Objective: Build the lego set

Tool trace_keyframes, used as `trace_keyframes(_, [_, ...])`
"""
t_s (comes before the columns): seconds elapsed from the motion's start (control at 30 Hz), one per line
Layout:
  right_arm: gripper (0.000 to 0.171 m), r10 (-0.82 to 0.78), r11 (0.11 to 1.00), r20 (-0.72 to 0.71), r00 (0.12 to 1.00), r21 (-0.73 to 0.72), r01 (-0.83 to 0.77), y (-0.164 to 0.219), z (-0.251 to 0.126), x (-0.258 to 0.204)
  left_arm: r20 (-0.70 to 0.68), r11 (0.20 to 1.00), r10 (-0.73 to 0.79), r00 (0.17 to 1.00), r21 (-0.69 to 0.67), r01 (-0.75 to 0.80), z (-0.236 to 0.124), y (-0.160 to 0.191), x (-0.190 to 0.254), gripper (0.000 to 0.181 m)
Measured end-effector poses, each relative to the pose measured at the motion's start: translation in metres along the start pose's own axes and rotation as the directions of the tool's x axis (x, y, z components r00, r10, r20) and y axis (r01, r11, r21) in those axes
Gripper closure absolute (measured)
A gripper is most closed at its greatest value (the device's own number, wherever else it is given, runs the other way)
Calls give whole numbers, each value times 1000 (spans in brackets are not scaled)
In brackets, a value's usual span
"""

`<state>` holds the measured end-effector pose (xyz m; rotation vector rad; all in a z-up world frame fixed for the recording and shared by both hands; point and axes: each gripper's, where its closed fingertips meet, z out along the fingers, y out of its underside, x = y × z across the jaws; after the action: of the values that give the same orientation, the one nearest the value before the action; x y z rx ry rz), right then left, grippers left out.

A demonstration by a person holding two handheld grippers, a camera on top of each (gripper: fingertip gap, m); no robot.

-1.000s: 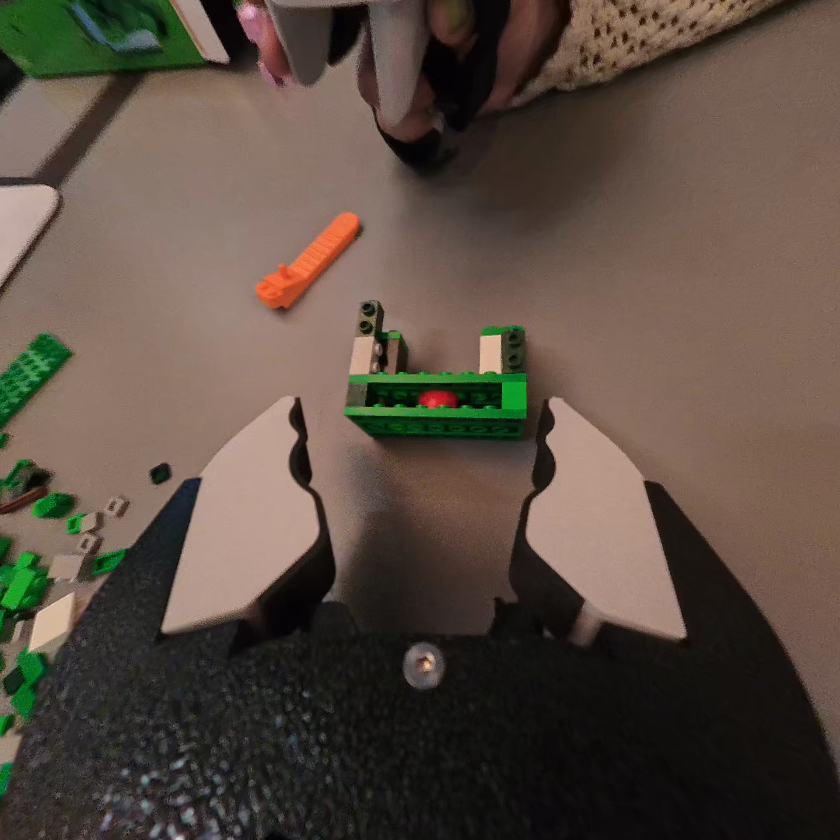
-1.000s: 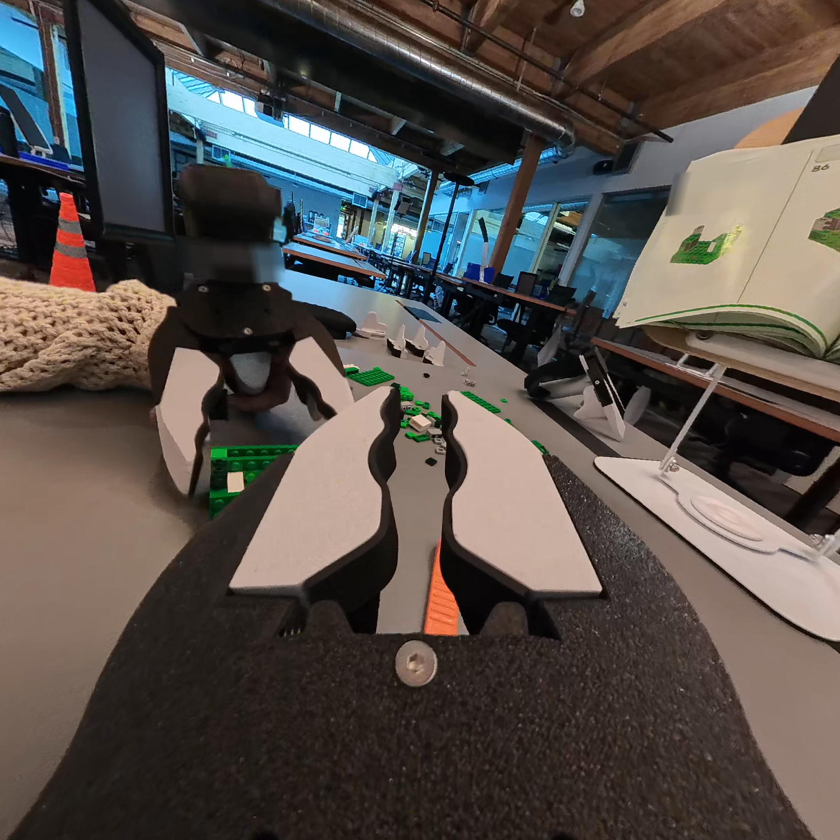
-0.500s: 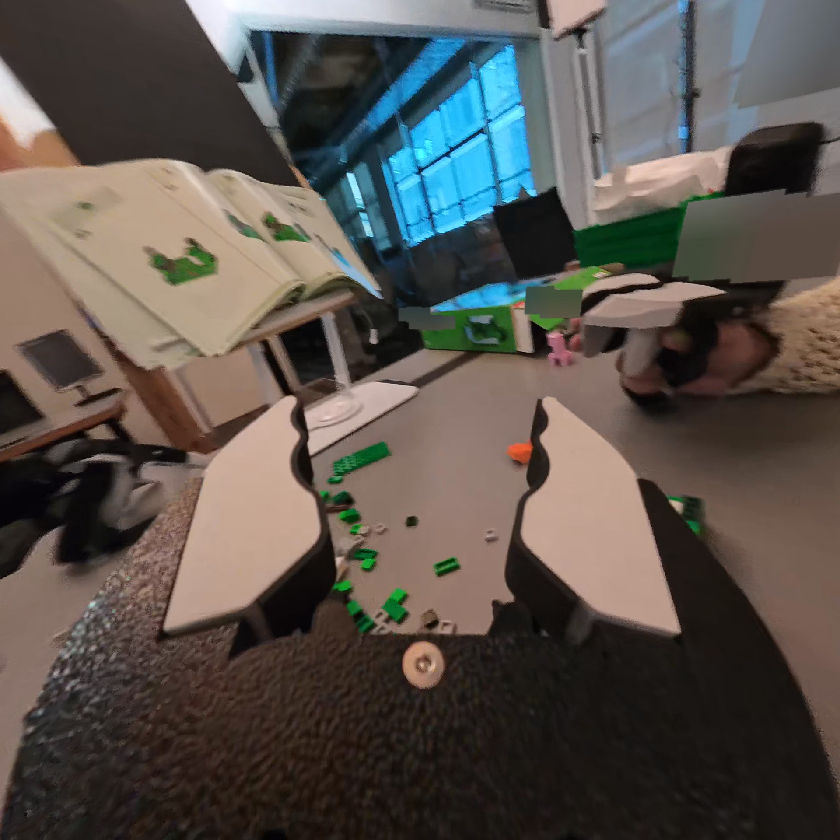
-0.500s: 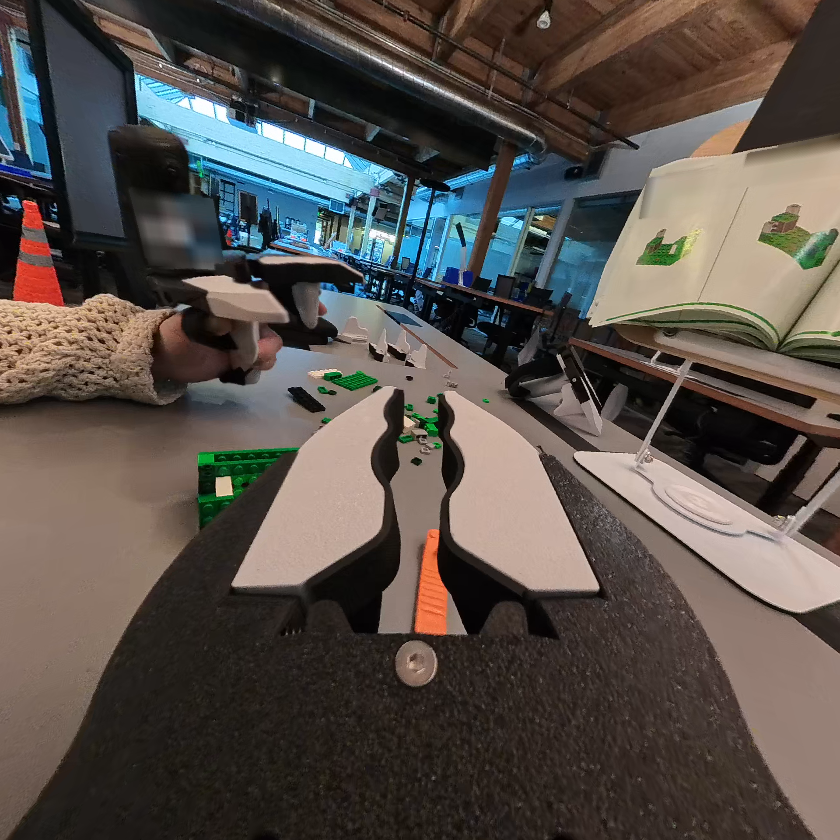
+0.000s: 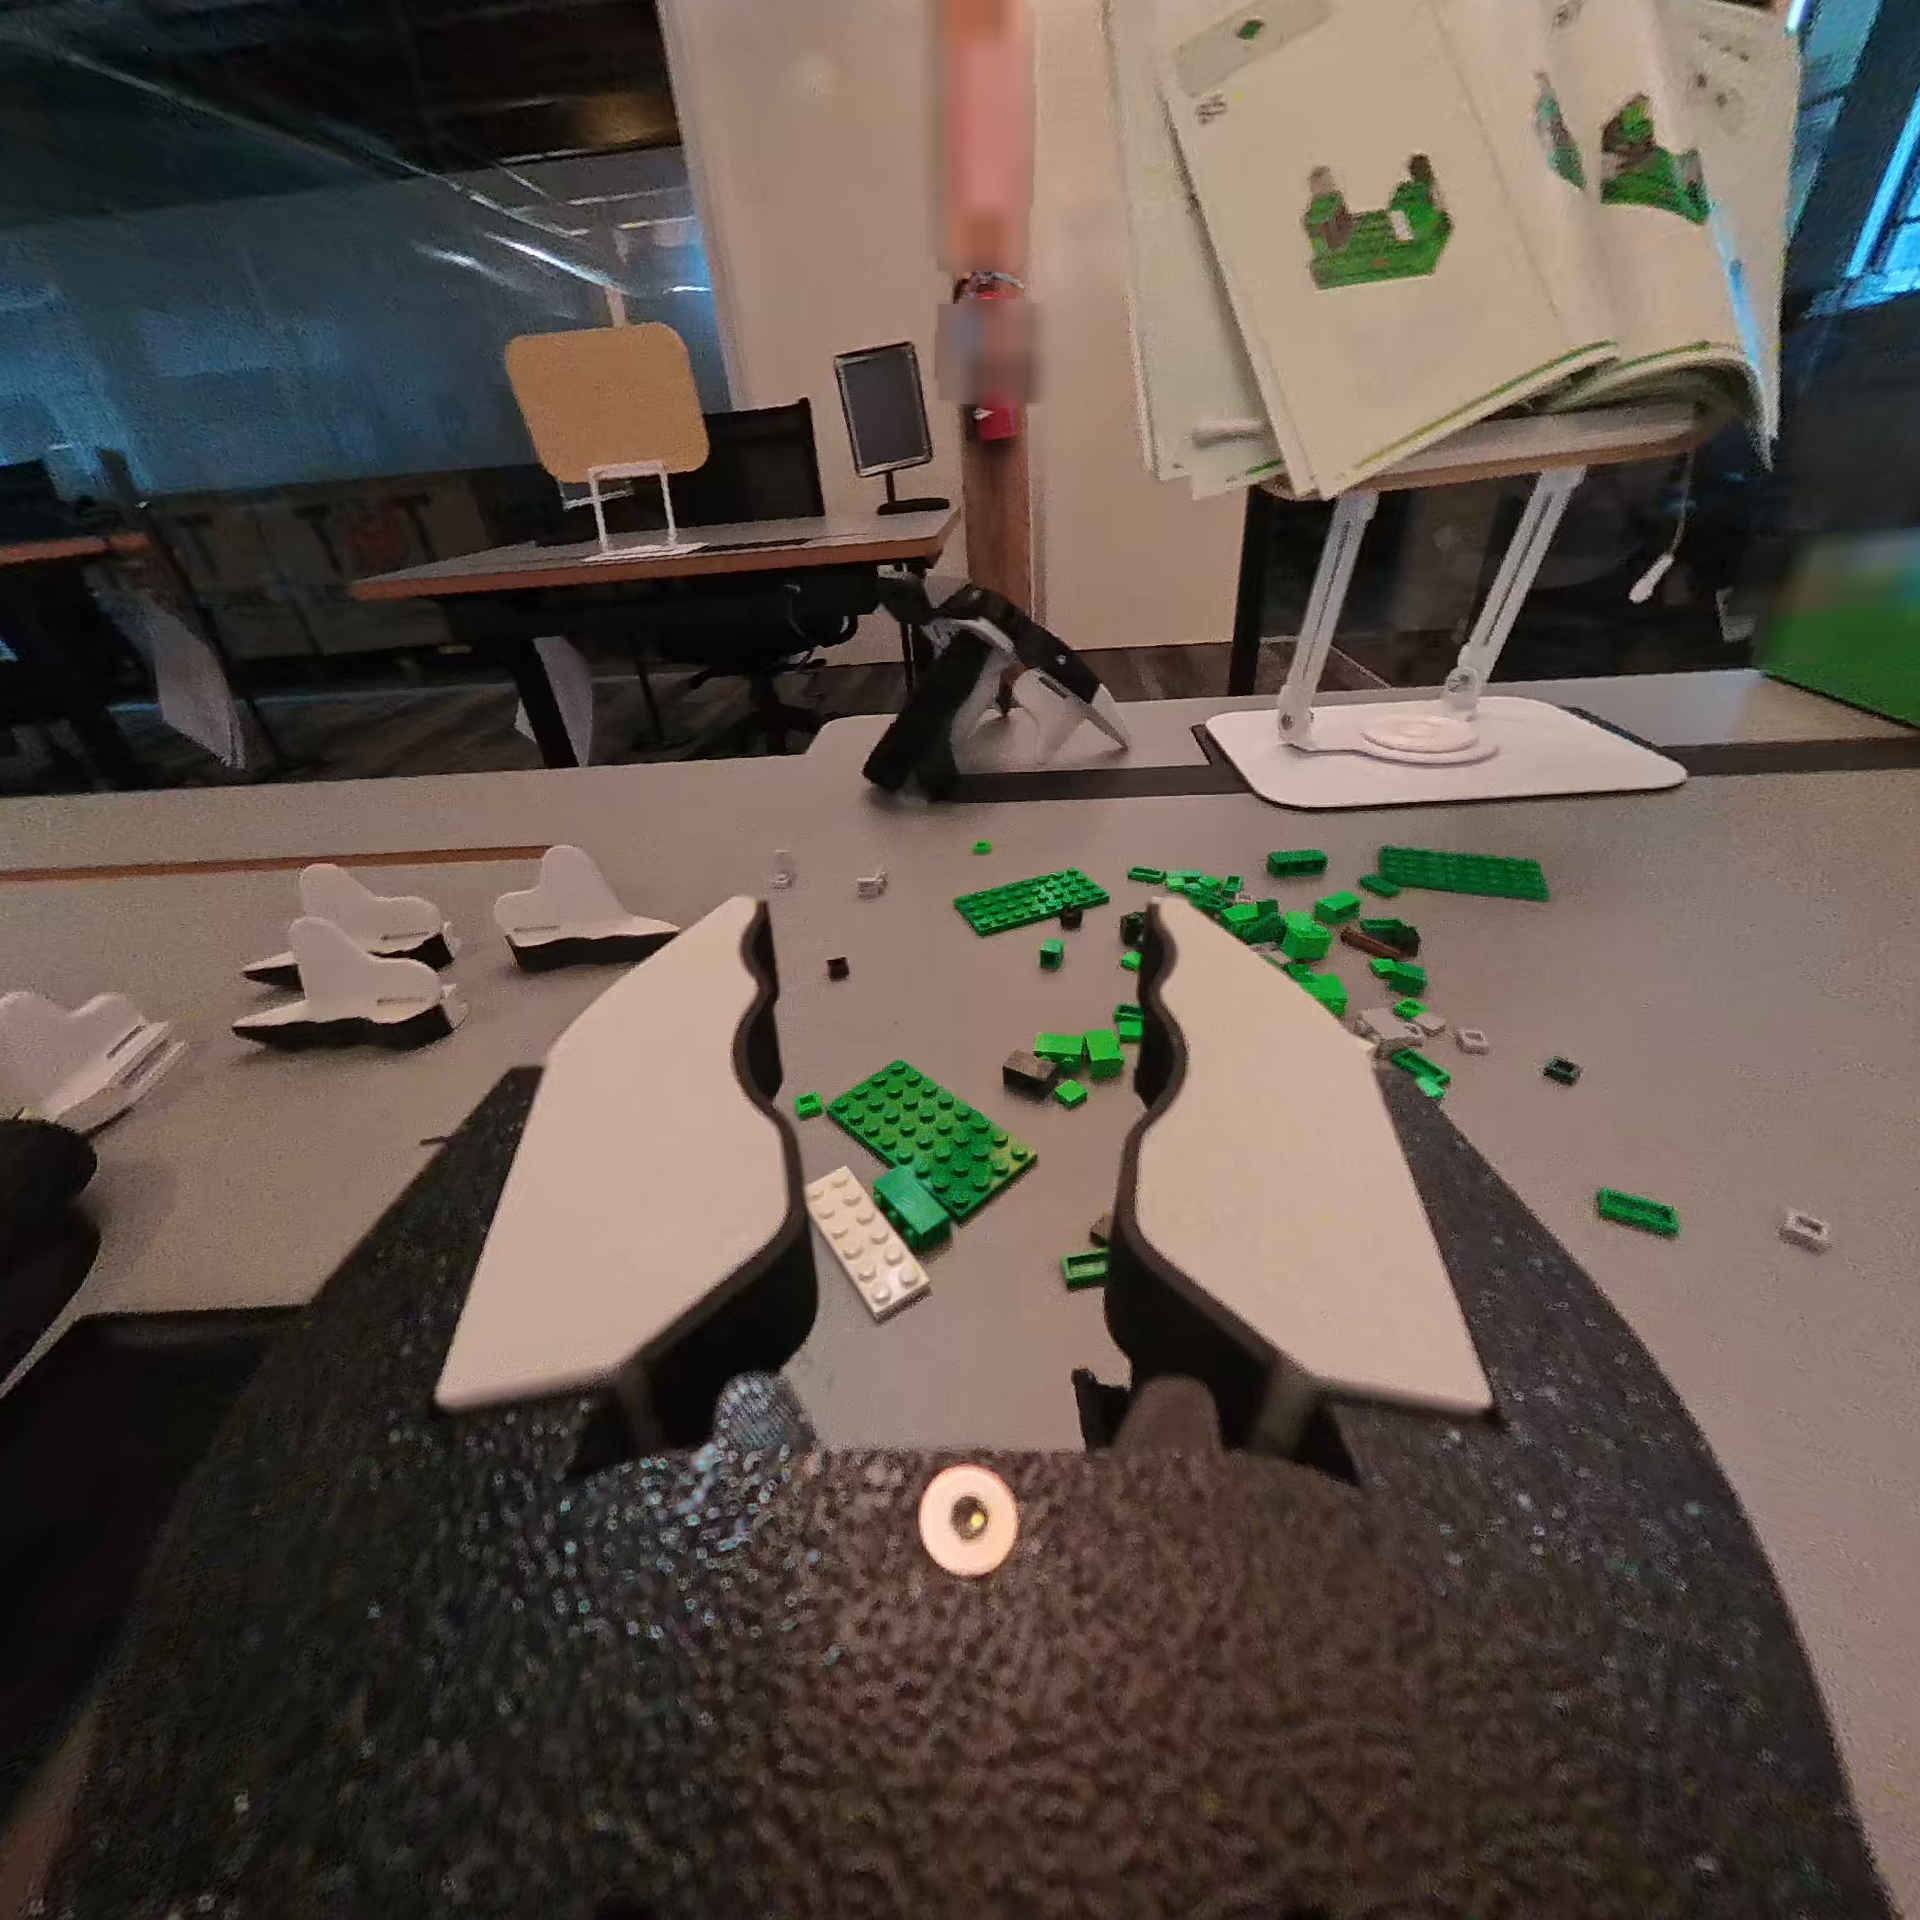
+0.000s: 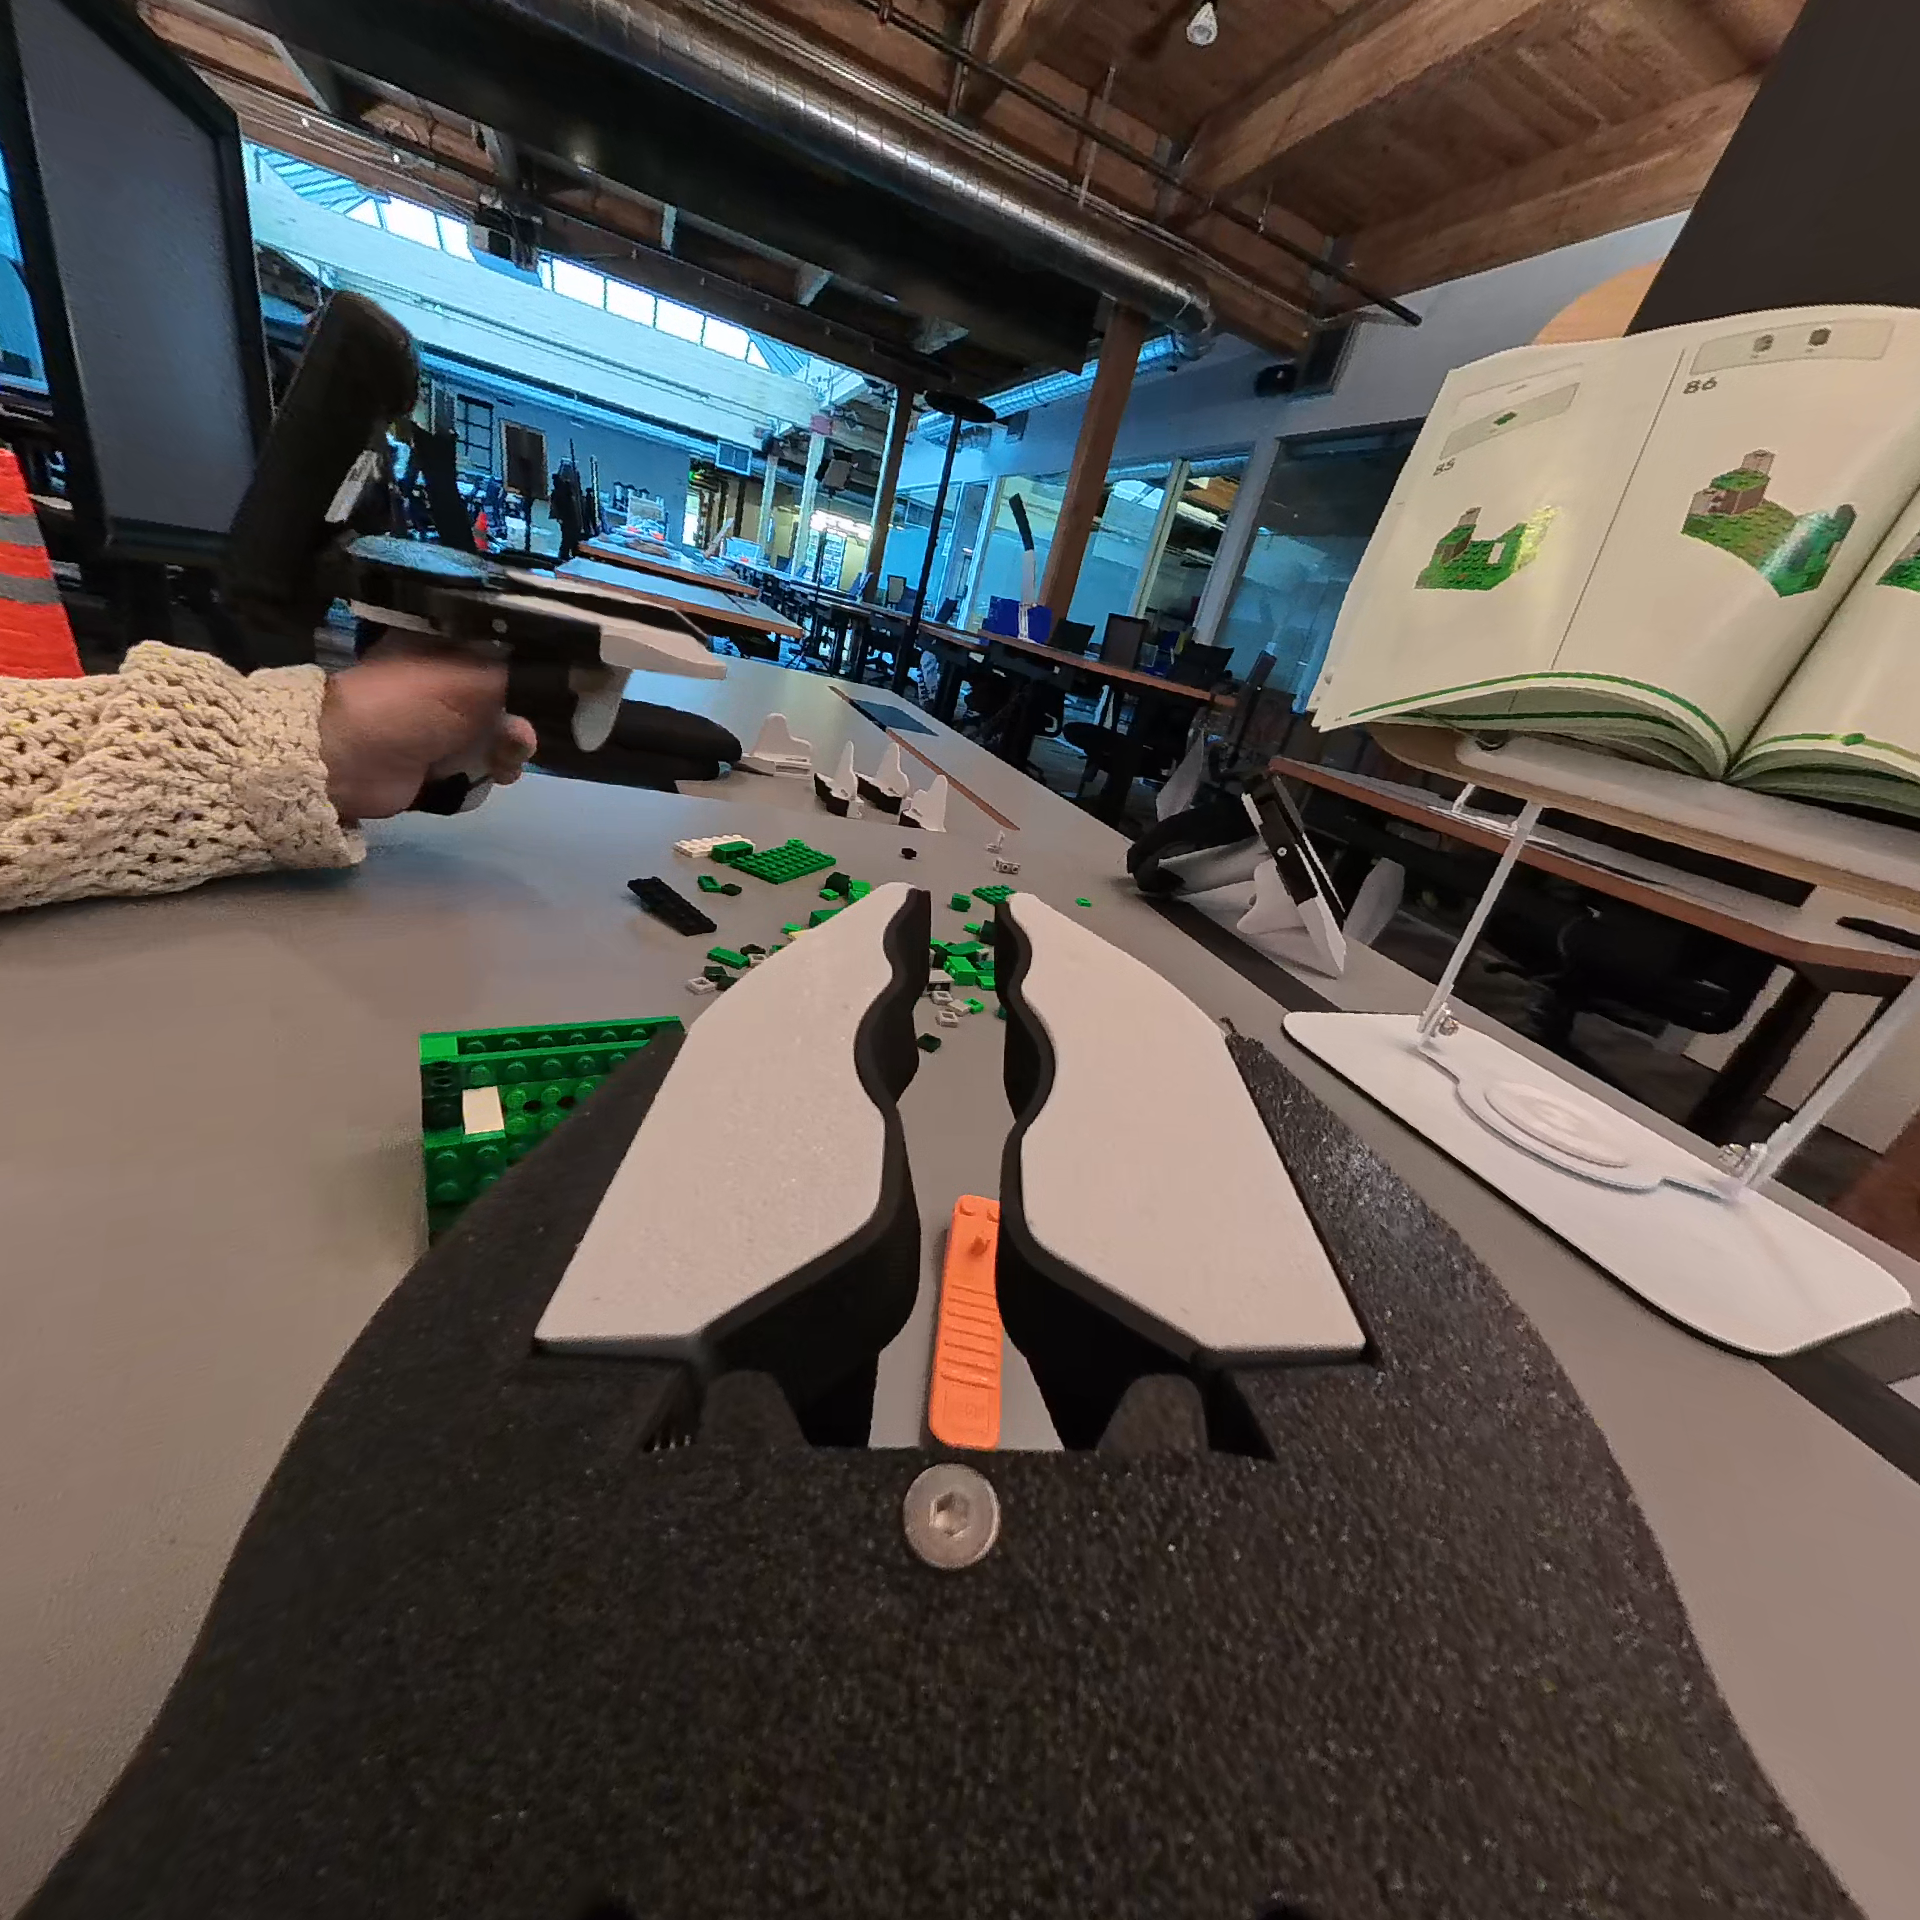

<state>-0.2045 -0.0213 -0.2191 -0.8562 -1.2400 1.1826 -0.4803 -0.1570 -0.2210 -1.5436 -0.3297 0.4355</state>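
Observation:
My left gripper (image 5: 956, 925) is open and empty, low over loose bricks: a green plate (image 5: 930, 1138), a white plate (image 5: 868, 1242) and a scatter of small green pieces (image 5: 1278, 935). In the right wrist view the left gripper (image 6: 696, 657) is held by a hand in a knit sleeve, level above the table. My right gripper (image 6: 961, 906) is nearly shut with a thin gap and holds nothing. An orange brick separator (image 6: 966, 1320) lies on the table under it. The partly built green model (image 6: 520, 1101) sits just left of the right gripper.
An open instruction booklet (image 6: 1662, 540) rests on a white stand (image 6: 1558, 1174) to the right; it also shows in the left wrist view (image 5: 1434, 229). Spare white fingers (image 5: 353, 966) and another gripper (image 5: 977, 675) lie at the table's far side. A black plate (image 6: 670, 904) lies among the bricks.
My left gripper has swung up and away from the green model and now faces the loose brick pile, still open. The right gripper has stayed nearly in place.

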Motion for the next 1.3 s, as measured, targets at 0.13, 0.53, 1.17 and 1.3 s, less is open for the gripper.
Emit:
trace_keyframes(0.13, [161, -1, 1000, 1, 1000, -5, 1, 1, 1, 0, -59, 998, -51, 997, 22, 52, 1, -2, 7, 113])
trace_keyframes(0.53, [162, -42, 999, 9, 999, -16, 42, 3, 2, -4, -115, 996, -46, 992, -80, 37, 6, 15, 19, 137])
trace_keyframes(1.17, [164, -84, 996, 31, 996, -27, 85, 5, 4, -9, -343, 290, -186, 921, -915, -282, 69, 94, 75, 153])
trace_keyframes(1.3, [165, -93, 995, 36, 995, -29, 94, 6, 4, -11, -279, 226, -222, 934, -947, -229, 72, 103, 77, 155])
